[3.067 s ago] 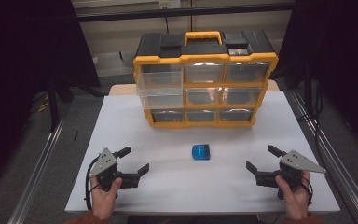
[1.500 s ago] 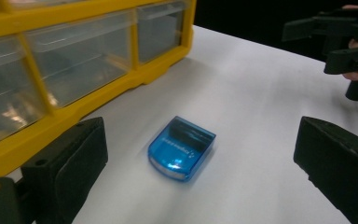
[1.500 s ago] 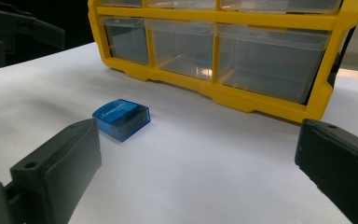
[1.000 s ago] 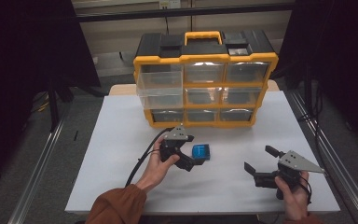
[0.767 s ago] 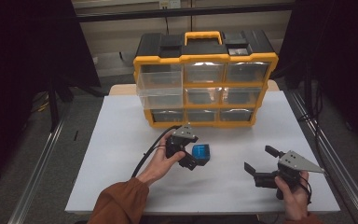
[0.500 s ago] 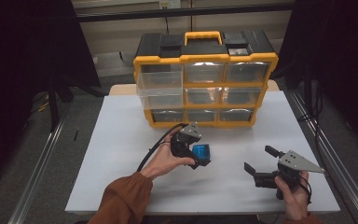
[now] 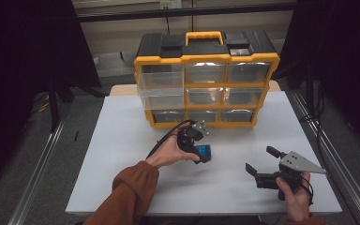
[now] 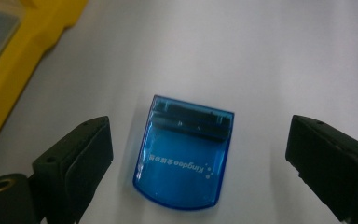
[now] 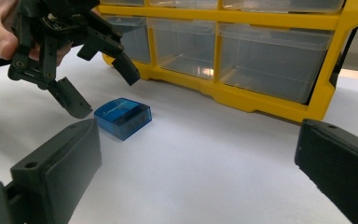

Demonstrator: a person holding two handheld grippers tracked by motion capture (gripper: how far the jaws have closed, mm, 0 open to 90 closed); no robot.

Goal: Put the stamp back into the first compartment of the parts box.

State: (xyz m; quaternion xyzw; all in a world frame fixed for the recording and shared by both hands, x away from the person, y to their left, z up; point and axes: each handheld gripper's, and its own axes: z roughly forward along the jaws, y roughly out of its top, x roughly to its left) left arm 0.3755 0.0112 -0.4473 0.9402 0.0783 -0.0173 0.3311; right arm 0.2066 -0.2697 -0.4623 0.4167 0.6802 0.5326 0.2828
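Note:
A small translucent blue box [image 7: 206,151] with white lettering lies flat on the white table [image 7: 117,140], in front of the organizer. My left gripper [image 7: 198,146] hangs just above it, open. In the left gripper view the blue box [image 8: 184,154] sits between the two spread jaws of the left gripper [image 8: 200,128], touching neither. The right gripper view shows the blue box [image 9: 122,116] with the left gripper [image 9: 106,92] tilted over it. My right gripper [image 7: 258,159] rests open at the front right, with nothing between its jaws [image 9: 200,135].
A yellow and black organizer [image 7: 206,79] with clear plastic drawers stands at the back of the table; its upper-left drawer sticks out a little. Its yellow frame [image 9: 261,100] lies close behind the box. A sleeved forearm [image 7: 131,187] crosses the front middle.
The left gripper has travelled from the front left of the table to the blue box and settled over it, jaws still open. The right gripper has stayed put.

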